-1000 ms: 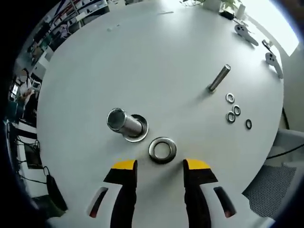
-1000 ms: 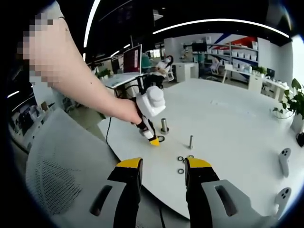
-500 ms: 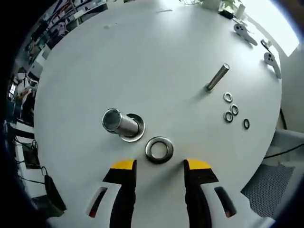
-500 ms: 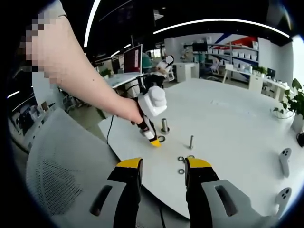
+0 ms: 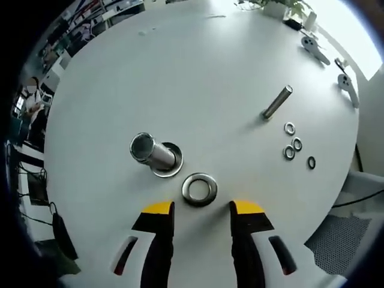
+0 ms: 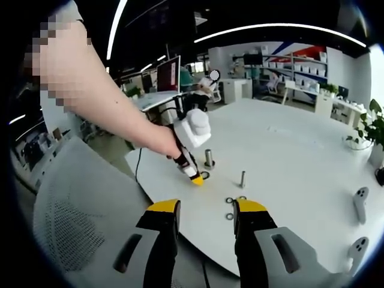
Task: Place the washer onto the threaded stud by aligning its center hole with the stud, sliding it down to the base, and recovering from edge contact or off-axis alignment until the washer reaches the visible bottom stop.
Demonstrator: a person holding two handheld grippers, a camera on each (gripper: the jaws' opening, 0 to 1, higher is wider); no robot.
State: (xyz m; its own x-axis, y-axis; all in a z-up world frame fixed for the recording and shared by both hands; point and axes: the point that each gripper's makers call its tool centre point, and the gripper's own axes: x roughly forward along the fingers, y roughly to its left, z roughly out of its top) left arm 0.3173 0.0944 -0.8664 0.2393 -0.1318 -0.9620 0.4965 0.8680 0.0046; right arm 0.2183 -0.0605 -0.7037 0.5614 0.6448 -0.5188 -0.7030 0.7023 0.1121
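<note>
A large steel washer (image 5: pixel 200 189) lies flat on the white round table (image 5: pixel 198 72), just ahead of my left gripper (image 5: pixel 202 209), which is open with nothing between its yellow-tipped jaws. Left of the washer stands a thick steel stud (image 5: pixel 153 152) on a round base flange. A thinner threaded stud (image 5: pixel 276 101) stands farther right. My right gripper (image 6: pixel 201 207) is open and empty, held back off the table's near edge. From there the left gripper (image 6: pixel 191 174) hovers over the large washer (image 6: pixel 204 175), beside the thick stud (image 6: pixel 209 159).
Several small washers (image 5: pixel 294 145) lie right of the thin stud. Two white controllers (image 5: pixel 314 48) rest at the table's far edge. A grey mesh chair (image 6: pixel 66 198) sits below the table edge, and a person's arm (image 6: pixel 114 114) reaches in from the left.
The left gripper view has shifted slightly; the large washer sits a little closer between the jaw tips. The right gripper has barely moved.
</note>
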